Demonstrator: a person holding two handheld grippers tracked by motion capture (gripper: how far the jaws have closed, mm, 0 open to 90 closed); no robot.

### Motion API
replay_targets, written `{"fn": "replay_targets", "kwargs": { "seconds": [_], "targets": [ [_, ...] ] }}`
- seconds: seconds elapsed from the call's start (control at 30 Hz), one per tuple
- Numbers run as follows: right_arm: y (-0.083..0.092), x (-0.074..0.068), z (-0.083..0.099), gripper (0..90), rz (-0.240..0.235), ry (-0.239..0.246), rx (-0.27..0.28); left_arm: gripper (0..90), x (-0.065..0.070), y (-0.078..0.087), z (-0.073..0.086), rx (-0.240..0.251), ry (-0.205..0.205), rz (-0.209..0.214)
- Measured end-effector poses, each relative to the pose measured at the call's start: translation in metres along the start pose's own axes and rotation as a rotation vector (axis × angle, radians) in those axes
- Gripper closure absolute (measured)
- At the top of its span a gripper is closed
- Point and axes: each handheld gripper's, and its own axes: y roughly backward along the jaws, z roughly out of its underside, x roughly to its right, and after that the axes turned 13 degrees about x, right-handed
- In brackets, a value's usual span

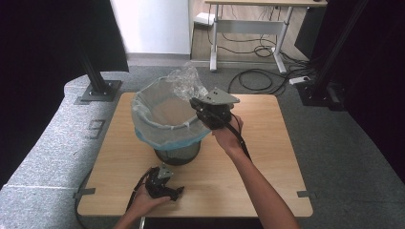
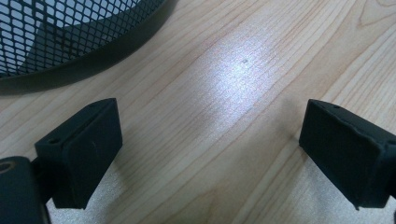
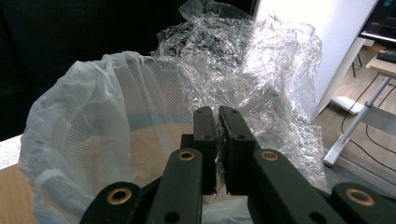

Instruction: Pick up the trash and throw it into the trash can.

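Observation:
A black mesh bin (image 1: 175, 153) lined with a pale bag (image 1: 162, 114) stands on the wooden table (image 1: 267, 157); its mesh wall (image 2: 60, 32) shows at the top left of the left gripper view. My right gripper (image 1: 198, 106) is shut on a crumpled sheet of clear plastic (image 1: 185, 82), held at the bin's far right rim. In the right gripper view the gripper (image 3: 217, 112) pinches the clear plastic (image 3: 252, 60) above the bag's mouth (image 3: 93, 116). My left gripper (image 1: 174, 193) lies low on the table in front of the bin, and in its own view it (image 2: 210, 135) is open over bare wood.
Black frame posts (image 1: 98, 76) stand on the carpet to the left and right of the table. A desk (image 1: 248, 24) with cables beneath it stands behind. A white panel (image 3: 299, 28) rises to the right in the right gripper view.

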Motion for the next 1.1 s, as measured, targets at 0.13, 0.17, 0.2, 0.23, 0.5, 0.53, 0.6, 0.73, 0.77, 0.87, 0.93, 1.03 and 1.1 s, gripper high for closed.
{"fn": "replay_targets", "kwargs": {
  "seconds": [0.13,0.17,0.2,0.23,0.5,0.53,0.6,0.73,0.77,0.87,0.93,1.03,1.1],
  "targets": [
    [-0.007,-0.005,-0.001,85.2,-0.01,0.007,-0.008,5.7,0.0,0.0,0.0,0.0,0.0,0.0],
    [-0.008,-0.007,-0.002,85.1,-0.013,0.008,-0.008,5.7,0.0,0.0,0.0,0.0,0.0,0.0],
    [-0.01,-0.008,-0.002,85.1,-0.016,0.008,-0.011,5.7,0.0,0.0,0.0,0.0,0.0,0.0],
    [-0.011,-0.01,-0.003,85.0,-0.02,0.011,-0.01,5.7,0.0,0.0,0.0,0.0,0.0,0.0],
    [-0.021,-0.017,-0.004,84.8,-0.04,0.017,-0.022,5.7,0.0,0.0,0.0,0.0,0.0,0.0],
    [-0.022,-0.018,-0.004,84.6,-0.042,0.018,-0.025,5.7,0.0,0.0,0.0,0.0,0.0,0.0],
    [-0.024,-0.018,-0.003,83.1,-0.045,0.019,-0.03,5.7,0.0,0.0,0.0,0.0,0.0,0.0],
    [-0.03,-0.021,0.001,43.6,-0.055,0.024,-0.068,5.7,0.0,0.0,0.0,0.001,0.001,0.0],
    [-0.03,-0.022,0.002,37.9,-0.034,0.036,-0.077,5.7,0.0,0.0,0.0,0.001,0.001,0.0],
    [-0.029,-0.021,0.003,31.4,-0.014,0.026,-0.093,5.7,0.0,0.0,0.0,0.001,0.001,0.0],
    [-0.025,-0.019,0.003,30.4,-0.011,0.025,-0.088,5.7,0.0,0.0,0.0,0.0,0.001,0.0],
    [-0.018,-0.015,0.003,30.0,-0.004,0.017,-0.076,5.7,0.0,0.0,0.0,0.0,0.0,0.0],
    [-0.011,-0.011,0.004,29.9,-0.003,0.01,-0.068,5.7,0.0,0.0,0.0,0.001,0.001,0.0]
  ]
}}
